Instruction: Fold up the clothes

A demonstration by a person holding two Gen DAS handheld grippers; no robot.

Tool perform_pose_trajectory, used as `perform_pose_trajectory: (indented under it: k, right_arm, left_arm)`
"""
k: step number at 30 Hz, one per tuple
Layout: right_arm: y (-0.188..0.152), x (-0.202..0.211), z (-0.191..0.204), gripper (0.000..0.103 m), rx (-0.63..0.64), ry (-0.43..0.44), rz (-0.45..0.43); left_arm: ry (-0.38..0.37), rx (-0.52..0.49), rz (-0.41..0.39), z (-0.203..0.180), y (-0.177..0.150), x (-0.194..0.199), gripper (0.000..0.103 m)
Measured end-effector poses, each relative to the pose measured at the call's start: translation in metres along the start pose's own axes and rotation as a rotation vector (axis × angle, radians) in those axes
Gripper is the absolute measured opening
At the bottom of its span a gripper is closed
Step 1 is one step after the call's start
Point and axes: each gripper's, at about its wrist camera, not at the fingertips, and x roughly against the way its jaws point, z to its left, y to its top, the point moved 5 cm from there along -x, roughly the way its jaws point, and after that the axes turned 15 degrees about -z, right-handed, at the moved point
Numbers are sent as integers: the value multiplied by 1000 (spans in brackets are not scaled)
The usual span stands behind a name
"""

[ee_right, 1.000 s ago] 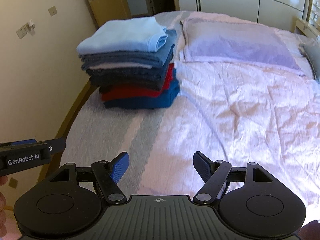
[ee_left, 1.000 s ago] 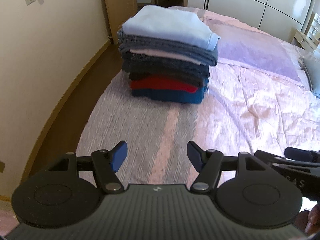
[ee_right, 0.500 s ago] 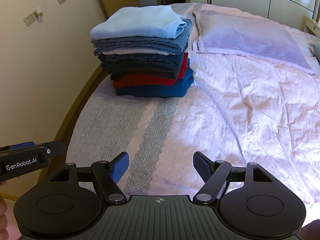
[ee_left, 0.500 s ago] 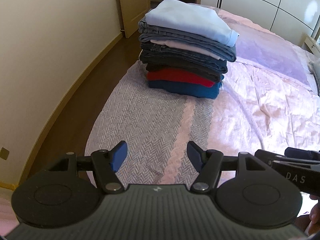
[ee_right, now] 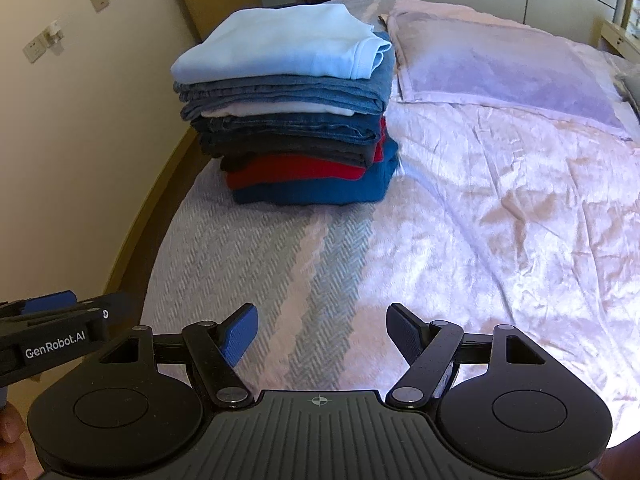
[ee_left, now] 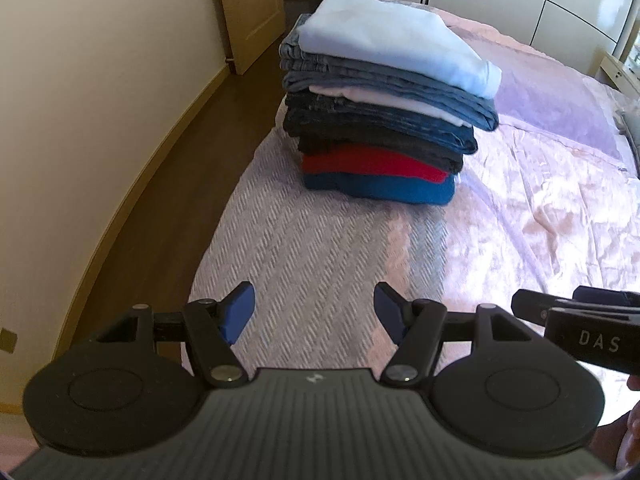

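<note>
While both tools were held side by side over the near end of the bed (ee_right: 500, 200), no garment was gripped by either. The left gripper (ee_left: 314, 314) was seen with its blue pads spread wide apart and nothing between them; the right gripper (ee_right: 322, 330) was likewise spread and empty.

The stack of folded clothes (ee_right: 292, 120) was recorded on the bed's left side, ahead of both tools and apart from them, with a strip of bare herringbone bedspread (ee_left: 320, 248) between. A light blue top (ee_right: 276, 46) was noted as its uppermost layer, over denim, red and blue pieces.

Key relation: in the left wrist view the stack (ee_left: 388, 108) lay ahead and slightly right of the tool's axis; in the right wrist view it lay ahead and to the left. The left gripper was therefore judged the nearer. The stack's long axis was judged to run roughly across the line of approach, its folded edges facing the tools.

No unfolded garment was visible in either view, so the folding was judged largely complete, or the next piece lay out of frame.

A purple pillow (ee_right: 508, 68) was noted just right of the stack.
</note>
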Motion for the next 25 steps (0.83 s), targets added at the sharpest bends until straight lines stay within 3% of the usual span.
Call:
perform_pose_trajectory:
  k: [13, 25]
  right_arm:
    - [17, -23, 21, 74, -43, -45, -21]
    - [27, -39, 27, 74, -61, -59, -27]
  left_arm:
    - [-61, -43, -10, 15, 27, -34, 63]
    - [-48, -69, -51, 24, 44, -50, 63]
